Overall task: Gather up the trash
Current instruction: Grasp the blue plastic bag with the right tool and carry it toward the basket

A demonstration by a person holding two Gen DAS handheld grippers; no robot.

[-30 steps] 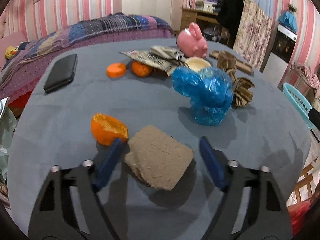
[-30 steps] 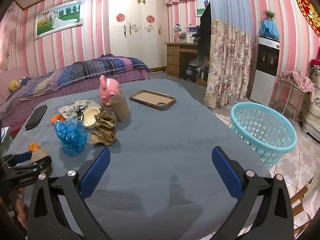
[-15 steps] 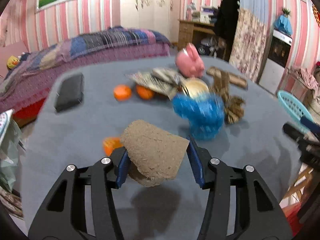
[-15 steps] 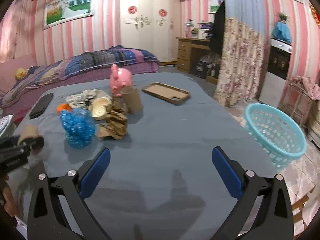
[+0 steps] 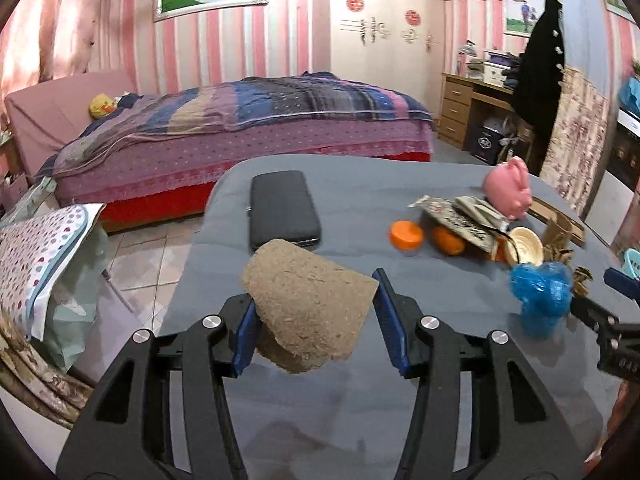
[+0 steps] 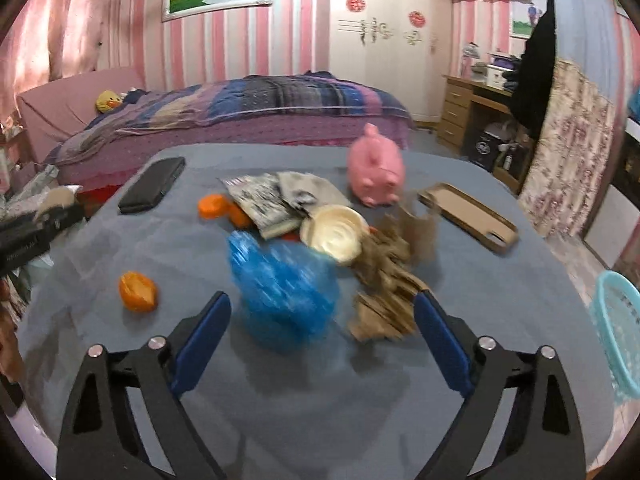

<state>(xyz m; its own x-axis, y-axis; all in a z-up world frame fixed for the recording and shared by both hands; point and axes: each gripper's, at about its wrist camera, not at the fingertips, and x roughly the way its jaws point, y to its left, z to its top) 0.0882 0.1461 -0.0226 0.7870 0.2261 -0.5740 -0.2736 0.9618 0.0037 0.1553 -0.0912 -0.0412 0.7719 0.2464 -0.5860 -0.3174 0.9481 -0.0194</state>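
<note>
Only the right wrist view takes in the light blue basket (image 6: 618, 332), off the tabletop's (image 6: 328, 396) right edge, along with the brown tray (image 6: 468, 218) and an orange peel (image 6: 137, 291) lying alone near the left side. The left wrist view instead gives the tiled floor, the dotted cushion (image 5: 38, 248) and the black phone (image 5: 283, 209) close up, plus the orange cap (image 5: 406, 234) beside a whole orange (image 5: 449, 240).

The left tool (image 5: 316, 324) is closed narrowly on a rough brown cardboard piece (image 5: 308, 304), which bows upward between the blue pads and hangs clear of the tabletop (the same tool is a dark blur at the left margin of the other view). The right tool (image 6: 322, 334) stands wide apart and grips nothing; between its fingers, farther on, sits the crumpled blue plastic bag (image 6: 282, 284), with crumpled brown paper (image 6: 386, 284) just beside it. Behind these lie a cream lid (image 6: 335, 233), printed wrappers (image 6: 264, 198) and a pink pig figure (image 6: 375, 170).
</note>
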